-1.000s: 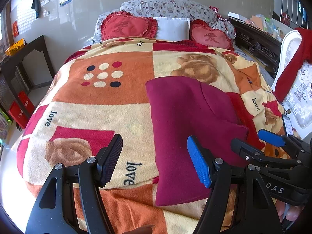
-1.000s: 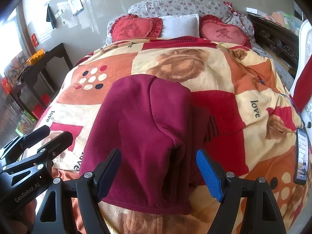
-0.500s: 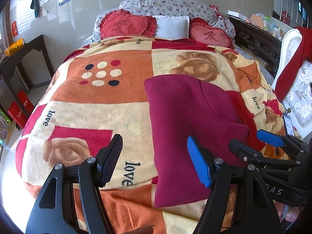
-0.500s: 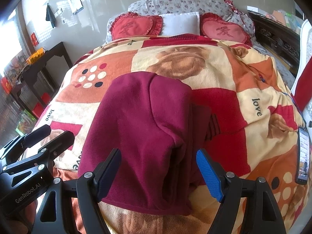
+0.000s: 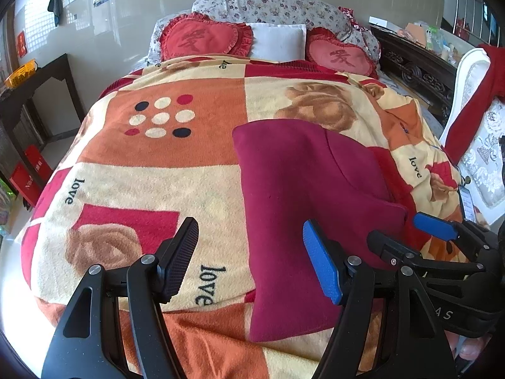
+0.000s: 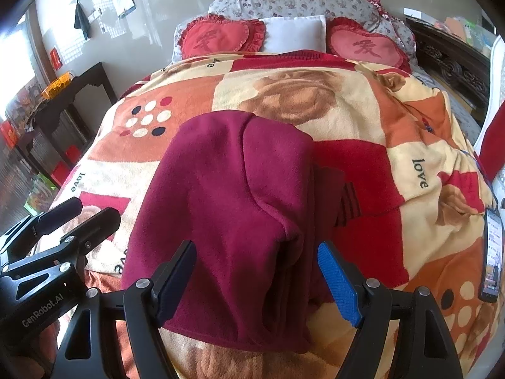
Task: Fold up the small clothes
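Folded maroon garment on the bed, both grippers poised above it.

The maroon fleece garment (image 6: pixel 227 221) lies folded on the patterned blanket (image 5: pixel 176 170), right of the bed's middle. The left gripper (image 5: pixel 251 260) hangs at the garment's 8 o'clock, jaws apart, holding nothing. The right gripper (image 6: pixel 257 279) hangs over its near edge, jaws apart, pads clear of the cloth. A phone (image 6: pixel 490 257) lies at the blanket's 3 o'clock edge.

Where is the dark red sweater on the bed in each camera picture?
Left wrist view: the dark red sweater lies right of the middle, past the blue finger of the left claw.
Right wrist view: the sweater fills the middle, reaching down between the fingers of the right claw.
Shared landmark: the patch of dots on the blanket, up-left of the sweater in both.
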Motion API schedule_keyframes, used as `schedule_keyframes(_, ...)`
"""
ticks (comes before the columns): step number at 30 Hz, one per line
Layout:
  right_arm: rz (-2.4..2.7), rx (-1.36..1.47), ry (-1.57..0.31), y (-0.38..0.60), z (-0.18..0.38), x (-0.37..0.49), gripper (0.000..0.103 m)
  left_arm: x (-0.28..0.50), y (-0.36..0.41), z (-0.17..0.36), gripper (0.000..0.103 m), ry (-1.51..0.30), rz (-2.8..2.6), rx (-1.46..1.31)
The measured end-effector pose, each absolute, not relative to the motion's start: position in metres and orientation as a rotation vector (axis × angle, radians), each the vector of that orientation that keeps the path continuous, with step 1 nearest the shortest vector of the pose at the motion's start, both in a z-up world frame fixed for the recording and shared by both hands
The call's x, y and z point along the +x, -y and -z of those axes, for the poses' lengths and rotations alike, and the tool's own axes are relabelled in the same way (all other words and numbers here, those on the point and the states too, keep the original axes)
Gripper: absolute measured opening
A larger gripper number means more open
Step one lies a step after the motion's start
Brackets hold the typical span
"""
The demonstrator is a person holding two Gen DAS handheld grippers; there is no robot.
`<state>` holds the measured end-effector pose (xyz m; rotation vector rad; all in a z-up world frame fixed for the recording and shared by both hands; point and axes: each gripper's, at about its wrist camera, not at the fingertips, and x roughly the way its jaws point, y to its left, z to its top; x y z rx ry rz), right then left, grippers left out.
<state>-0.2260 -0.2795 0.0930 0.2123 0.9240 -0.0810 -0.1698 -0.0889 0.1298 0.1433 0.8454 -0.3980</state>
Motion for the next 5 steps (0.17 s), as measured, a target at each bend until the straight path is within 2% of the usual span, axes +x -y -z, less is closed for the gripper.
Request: schedule_keyframes(5,0.083,0.212,-0.931,0.2821,-0.0894,-0.2219,0.077,-0.1634,0.0871,-0.1282,0.069,-0.843,0.397,0.134)
